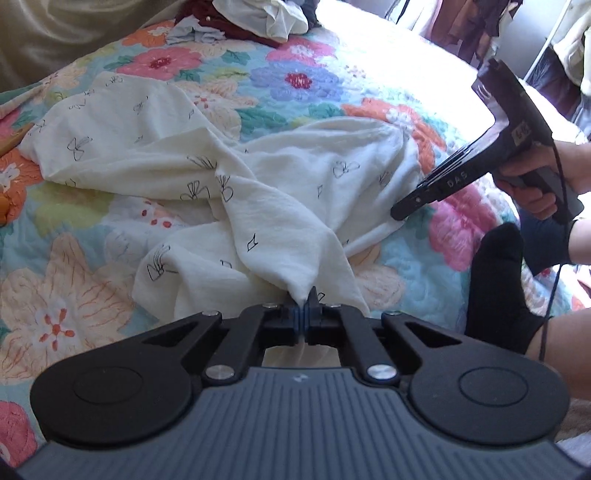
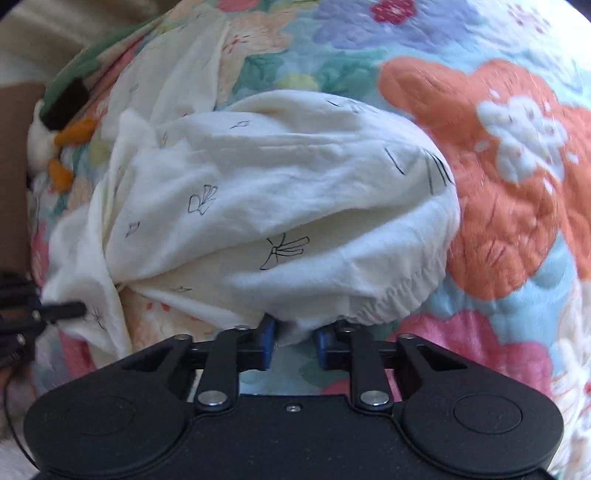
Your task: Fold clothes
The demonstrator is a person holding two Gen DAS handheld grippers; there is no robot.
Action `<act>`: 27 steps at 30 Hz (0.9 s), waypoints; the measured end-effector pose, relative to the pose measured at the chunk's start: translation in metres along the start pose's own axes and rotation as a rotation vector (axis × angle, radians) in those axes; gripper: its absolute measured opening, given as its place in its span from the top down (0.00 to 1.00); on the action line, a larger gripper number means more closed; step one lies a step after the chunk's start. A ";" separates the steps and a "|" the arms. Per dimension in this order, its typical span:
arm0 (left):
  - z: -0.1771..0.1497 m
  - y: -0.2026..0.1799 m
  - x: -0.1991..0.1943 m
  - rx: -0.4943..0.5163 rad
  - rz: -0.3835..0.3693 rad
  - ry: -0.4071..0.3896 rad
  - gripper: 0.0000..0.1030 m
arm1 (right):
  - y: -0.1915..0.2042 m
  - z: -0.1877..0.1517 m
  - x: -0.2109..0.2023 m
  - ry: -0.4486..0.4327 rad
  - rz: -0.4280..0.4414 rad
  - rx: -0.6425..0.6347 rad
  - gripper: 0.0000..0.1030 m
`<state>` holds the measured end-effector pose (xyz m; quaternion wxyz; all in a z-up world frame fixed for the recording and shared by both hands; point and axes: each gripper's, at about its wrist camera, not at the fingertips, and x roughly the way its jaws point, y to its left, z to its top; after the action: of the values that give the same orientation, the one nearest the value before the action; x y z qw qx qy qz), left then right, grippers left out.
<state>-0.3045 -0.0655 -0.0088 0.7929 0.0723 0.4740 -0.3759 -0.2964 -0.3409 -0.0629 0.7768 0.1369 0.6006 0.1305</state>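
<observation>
- Cream printed garment (image 1: 229, 173) lies crumpled on the floral quilt (image 1: 306, 77) of the bed, ahead of both sets of fingers.
- Left gripper (image 1: 304, 314): fingers pressed together, pinching a garment fold.
- Right gripper (image 2: 293, 338): fingers spread at the elastic hem (image 2: 388, 295).
- Left view only: clothes pile (image 1: 255, 18) beyond the garment, black sock (image 1: 498, 288).
- Right view only: plush toy (image 2: 55, 140), far left.
</observation>
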 end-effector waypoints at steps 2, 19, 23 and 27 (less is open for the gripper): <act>0.007 0.009 -0.016 -0.056 -0.049 -0.048 0.98 | 0.014 0.006 -0.016 -0.079 -0.017 -0.053 0.96; 0.030 0.061 -0.025 -0.265 0.114 -0.120 0.66 | 0.029 0.045 -0.111 -0.513 -0.608 -0.387 0.98; 0.028 0.062 -0.038 -0.342 0.055 -0.157 0.57 | 0.027 0.048 -0.098 -0.502 -0.675 -0.420 0.98; 0.024 0.042 -0.042 -0.292 0.019 -0.131 0.45 | 0.019 0.044 -0.087 -0.390 -0.482 -0.314 0.98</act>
<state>-0.2710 -0.0250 0.0281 0.8277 -0.0638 0.4702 -0.2996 -0.2762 -0.3575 0.0329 0.8971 -0.1078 0.4285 0.0058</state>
